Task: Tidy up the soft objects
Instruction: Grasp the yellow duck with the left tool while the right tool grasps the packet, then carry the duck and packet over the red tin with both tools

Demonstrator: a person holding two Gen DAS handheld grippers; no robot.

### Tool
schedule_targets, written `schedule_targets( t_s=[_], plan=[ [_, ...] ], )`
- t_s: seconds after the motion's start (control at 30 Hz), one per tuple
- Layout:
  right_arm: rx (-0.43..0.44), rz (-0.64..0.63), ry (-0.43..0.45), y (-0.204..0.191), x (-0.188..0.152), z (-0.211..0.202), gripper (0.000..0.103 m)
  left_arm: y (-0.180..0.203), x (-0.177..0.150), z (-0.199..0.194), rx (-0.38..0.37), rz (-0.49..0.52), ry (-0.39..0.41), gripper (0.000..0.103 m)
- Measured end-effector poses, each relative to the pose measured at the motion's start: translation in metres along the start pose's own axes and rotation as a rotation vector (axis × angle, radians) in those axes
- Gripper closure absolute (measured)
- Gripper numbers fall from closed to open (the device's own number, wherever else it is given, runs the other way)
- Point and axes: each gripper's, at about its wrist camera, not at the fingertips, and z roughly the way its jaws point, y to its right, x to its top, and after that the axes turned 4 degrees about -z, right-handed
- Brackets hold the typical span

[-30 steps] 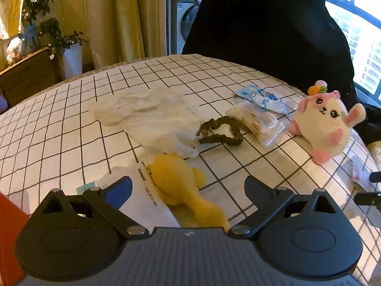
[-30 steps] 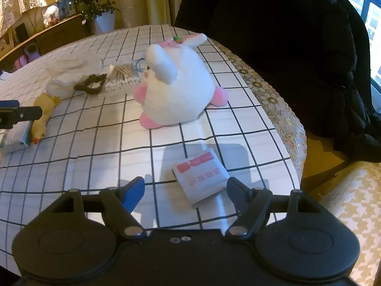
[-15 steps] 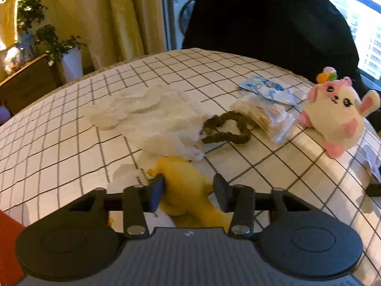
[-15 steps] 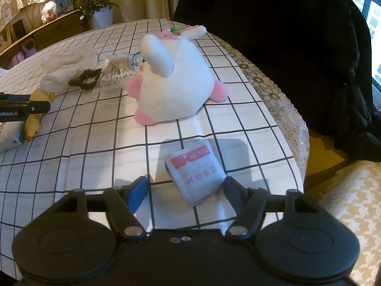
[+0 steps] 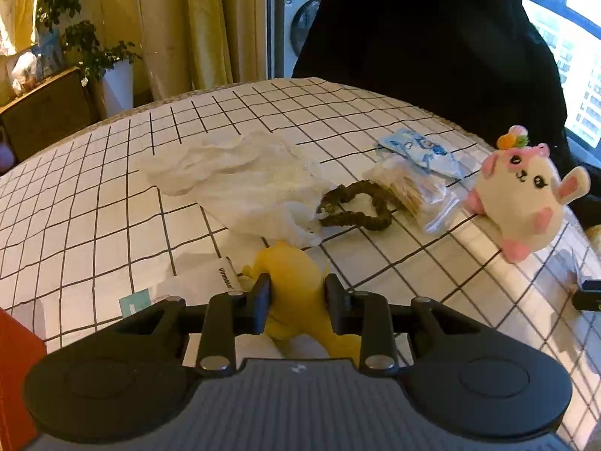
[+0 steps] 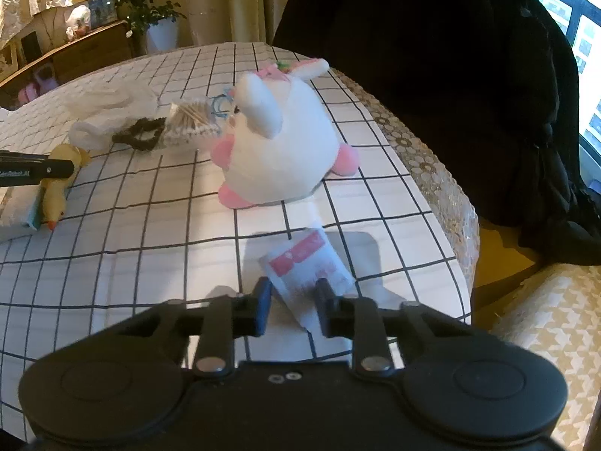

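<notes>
Both sets of jaws have just been closing: the left gripper (image 5: 296, 293) now pinches the yellow duck toy (image 5: 296, 293) lying right between its fingers, and the right gripper (image 6: 291, 298) nips the near edge of the red-and-white packet (image 6: 306, 265) just ahead of it. The rubbery duck could squirt out sideways, and the thin packet, caught only by its edge, could slip free when lifted. The duck's far end is hidden beneath the left gripper's body, and I cannot read the packet's print.

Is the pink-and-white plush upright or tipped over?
Upright: the plush sits on its pink feet on the checked tablecloth, facing the left claw's camera.
</notes>
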Motion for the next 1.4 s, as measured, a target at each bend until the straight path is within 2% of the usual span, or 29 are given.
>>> schedule_targets(
  t_s=[0.2,0.4,0.47,0.5,0.57,0.63,0.7,0.87,1.07,1.17,1.2,1.23,1.4],
  plan=[
    [-0.005,0.027,0.045,0.002,0.002,-0.016,0.103,0.004,-0.002,-0.017,-0.037,-0.003,0.005,0.073],
    [0.018,0.012,0.056,0.002,0.003,-0.029,0.103,0.007,-0.005,-0.03,-0.076,0.005,0.004,0.074],
    [0.038,-0.007,0.043,0.003,0.004,-0.026,0.096,0.009,-0.006,-0.032,-0.088,0.005,-0.002,0.074],
    [0.039,-0.011,0.039,0.003,0.003,-0.024,0.082,0.01,-0.007,-0.032,-0.094,0.008,-0.005,0.074],
    [0.036,-0.02,0.038,0.005,0.003,-0.02,0.074,0.012,-0.009,-0.032,-0.102,0.013,-0.01,0.074],
    [0.03,-0.025,0.041,0.006,0.002,-0.017,0.059,0.014,-0.012,-0.032,-0.111,0.014,-0.021,0.074],
    [0.023,-0.032,0.03,0.007,0.003,-0.012,0.048,0.015,-0.016,-0.03,-0.121,0.011,-0.037,0.074],
    [0.02,0.004,0.008,0.019,0.005,0.006,0.046,0.017,-0.024,-0.024,-0.122,0.012,-0.067,0.074],
    [0.022,0.034,-0.003,0.027,0.003,0.018,0.042,0.017,-0.028,-0.024,-0.108,0.006,-0.066,0.073],
    [0.016,0.027,0.0,0.027,0.002,0.021,0.042,0.019,-0.03,-0.023,-0.092,0.017,-0.07,0.069],
    [0.013,0.024,0.003,0.027,0.002,0.021,0.042,0.019,-0.03,-0.024,-0.091,0.014,-0.07,0.063],
    [0.012,0.023,0.003,0.026,0.002,0.021,0.043,0.018,-0.03,-0.023,-0.087,0.013,-0.071,0.059],
    [-0.003,0.016,0.001,0.023,0.004,0.021,0.053,0.018,-0.032,-0.019,-0.057,0.013,-0.097,0.059]
  ],
)
